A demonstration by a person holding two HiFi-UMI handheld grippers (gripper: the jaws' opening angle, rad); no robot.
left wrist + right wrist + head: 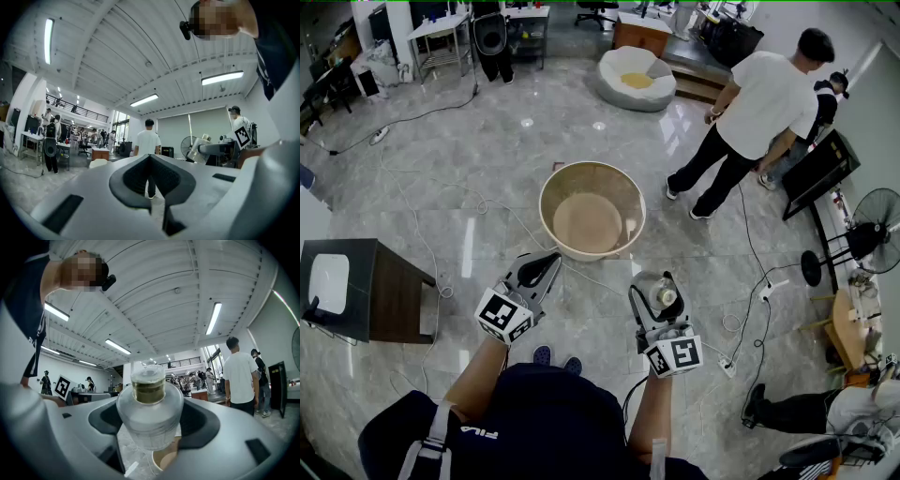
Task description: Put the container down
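My right gripper [660, 298] is shut on a clear, frosted container [661, 294] with a yellowish band under its cap. In the right gripper view the container [149, 413] stands upright between the two jaws and fills the gap. It is held in the air over the marble floor, just in front of a big round beige tub [547, 202]. A bit of that tub [165, 461] shows below the container. My left gripper [546, 268] is to the left at about the same height, shut and holding nothing, and its dark pads [140, 176] meet.
Two people [757, 117] stand at the back right near a dark board. A floor fan [874, 225] is at the right edge, a dark side table [370, 291] at the left. Cables and a power strip [727, 367] lie on the floor, and a beanbag [636, 80] sits at the back.
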